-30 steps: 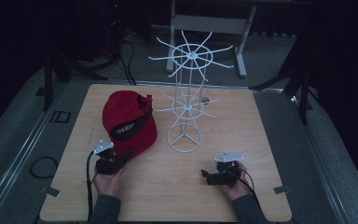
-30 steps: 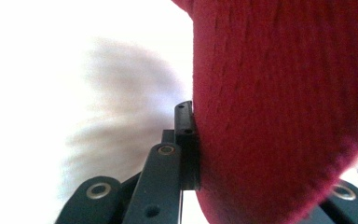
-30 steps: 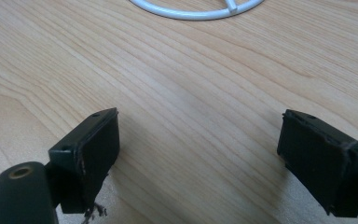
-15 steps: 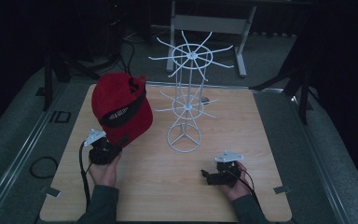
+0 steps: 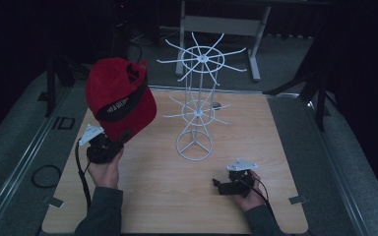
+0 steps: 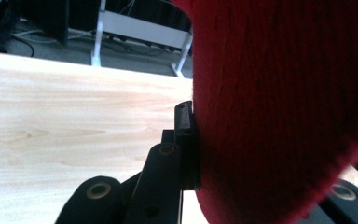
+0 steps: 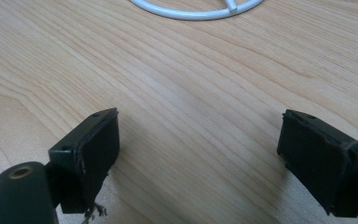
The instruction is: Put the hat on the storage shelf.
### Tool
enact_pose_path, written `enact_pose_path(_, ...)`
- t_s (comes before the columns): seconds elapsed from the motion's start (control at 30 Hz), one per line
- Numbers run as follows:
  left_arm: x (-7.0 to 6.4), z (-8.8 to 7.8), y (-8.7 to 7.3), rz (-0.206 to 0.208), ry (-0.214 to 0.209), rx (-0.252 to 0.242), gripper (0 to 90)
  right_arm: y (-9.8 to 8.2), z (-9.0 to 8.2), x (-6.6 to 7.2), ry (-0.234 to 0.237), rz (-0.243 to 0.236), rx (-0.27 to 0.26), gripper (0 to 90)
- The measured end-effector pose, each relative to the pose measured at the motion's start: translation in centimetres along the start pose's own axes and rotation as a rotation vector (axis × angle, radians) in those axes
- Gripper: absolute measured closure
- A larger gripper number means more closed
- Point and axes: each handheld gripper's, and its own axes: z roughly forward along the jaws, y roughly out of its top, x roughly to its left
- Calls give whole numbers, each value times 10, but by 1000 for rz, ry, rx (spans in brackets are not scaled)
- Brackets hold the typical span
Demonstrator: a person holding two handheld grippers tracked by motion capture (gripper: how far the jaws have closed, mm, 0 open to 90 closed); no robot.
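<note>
Red cap has risen since earlier frame, left gripper clamped on its edge, left of wire rack. Right gripper rests near rack's base, jaws wide apart, nothing btwn.

Wire rack stands mid-counter. Cap left of rack, raised in my left gripper. My right gripper before rack, slightly right.

Both claws are black, each topped with a grey three-cornered plate. The left claw trails a black cable along the person's grey-green sleeve. The right claw, nearer the hat stand's ring base, has flat, rectangular black pads with small screw holes and a brass-coloured pivot rivet below.
</note>
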Motion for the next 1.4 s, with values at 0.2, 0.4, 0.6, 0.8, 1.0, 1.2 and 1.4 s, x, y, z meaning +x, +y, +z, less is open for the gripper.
enact_pose_path(0.2,-2,-2,7,4,-3,-24,858,0,0,0,-1,-2,-1,127)
enact_pose_path(0.4,-4,-4,16,1,-6,-49,858,0,0,0,-1,-3,0,127)
enact_pose_path(0.6,-6,-5,22,7,-12,-66,857,0,0,0,-1,-4,-1,127)
enact_pose_path(0.8,-10,-6,28,18,-20,-80,857,0,0,0,-1,-3,0,127)
enact_pose_path(1.0,-13,-6,33,26,-24,-96,857,0,0,0,-1,-2,1,127)
enact_pose_path(1.2,-16,-5,37,33,-31,-109,857,0,0,0,0,-2,1,127)
enact_pose_path(1.4,-21,-4,42,50,-37,-122,857,0,0,0,-1,-2,1,127)
